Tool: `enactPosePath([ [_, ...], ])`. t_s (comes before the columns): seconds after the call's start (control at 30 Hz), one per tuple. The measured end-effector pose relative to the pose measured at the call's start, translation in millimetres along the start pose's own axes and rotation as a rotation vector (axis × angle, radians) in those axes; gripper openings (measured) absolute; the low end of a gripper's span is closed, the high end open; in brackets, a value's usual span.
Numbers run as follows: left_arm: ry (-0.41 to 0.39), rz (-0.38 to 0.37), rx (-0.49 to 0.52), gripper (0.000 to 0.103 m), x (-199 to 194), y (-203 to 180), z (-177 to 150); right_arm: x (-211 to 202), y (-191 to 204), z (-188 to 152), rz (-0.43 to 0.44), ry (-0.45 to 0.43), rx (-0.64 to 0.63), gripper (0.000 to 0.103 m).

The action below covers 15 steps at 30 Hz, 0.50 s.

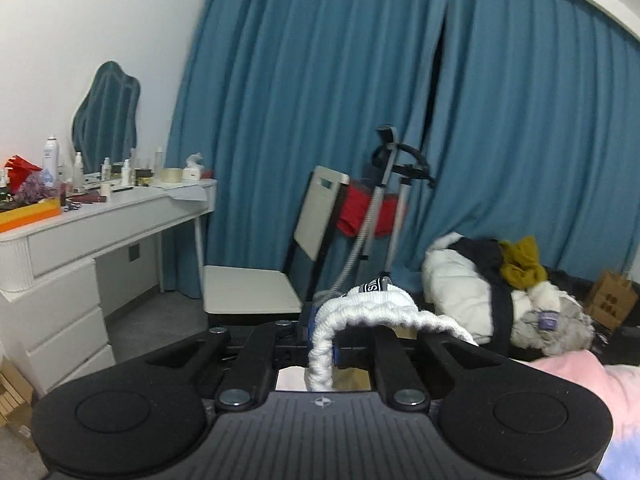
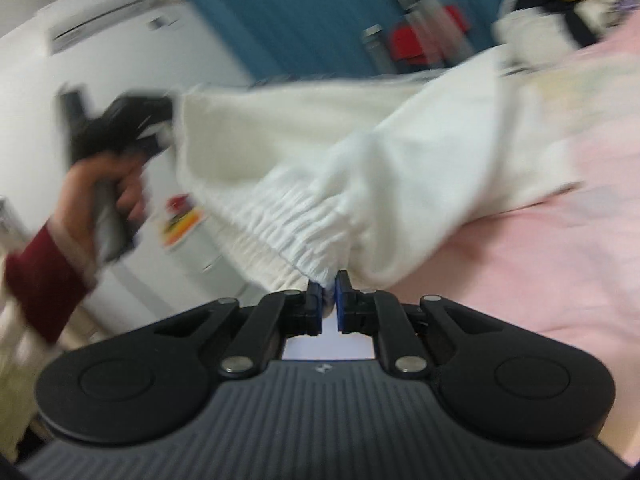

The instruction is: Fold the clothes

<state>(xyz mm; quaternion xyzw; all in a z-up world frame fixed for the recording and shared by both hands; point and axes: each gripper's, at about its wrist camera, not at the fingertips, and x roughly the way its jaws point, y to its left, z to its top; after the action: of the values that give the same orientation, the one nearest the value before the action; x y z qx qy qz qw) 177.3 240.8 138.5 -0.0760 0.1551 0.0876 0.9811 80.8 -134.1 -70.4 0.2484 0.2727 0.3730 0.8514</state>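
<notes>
Blue curtains [image 1: 320,100] back a pink bedspread [image 2: 540,280]. Left gripper [image 2: 160,136], frame left, and right gripper [image 2: 328,292], lower centre, each clamp the white elasticated-waist garment [image 2: 320,160] stretched between them. Judged soft, light, floppy; waistband best hold.

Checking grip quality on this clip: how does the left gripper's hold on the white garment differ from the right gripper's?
The left gripper has the ribbed waistband of the white garment bunched and looped over its fingers; the right gripper pinches only a thin edge of that waistband at its blue pads. In the right wrist view the left one sits high and away from the pink bedding, the right close over it. Both are shut on the same garment.
</notes>
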Motion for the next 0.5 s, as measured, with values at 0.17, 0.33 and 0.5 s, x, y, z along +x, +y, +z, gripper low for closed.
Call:
enactPosePath([
  [0.17,0.045,0.084,0.002,0.009,56.3,53.8,6.0,74.2,38.5,-8.6,0.148,0.088,-0.036,0.01],
  [0.33,0.194,0.142,-0.013,0.009,134.7,105.5,-36.2,142.0,31.6,-26.2,0.13,0.194,-0.053,0.011],
  [0.5,0.336,0.174,-0.082,0.011,190.4,138.6,-99.8,169.5,1.8,-42.3,0.109,0.264,-0.007,0.011],
])
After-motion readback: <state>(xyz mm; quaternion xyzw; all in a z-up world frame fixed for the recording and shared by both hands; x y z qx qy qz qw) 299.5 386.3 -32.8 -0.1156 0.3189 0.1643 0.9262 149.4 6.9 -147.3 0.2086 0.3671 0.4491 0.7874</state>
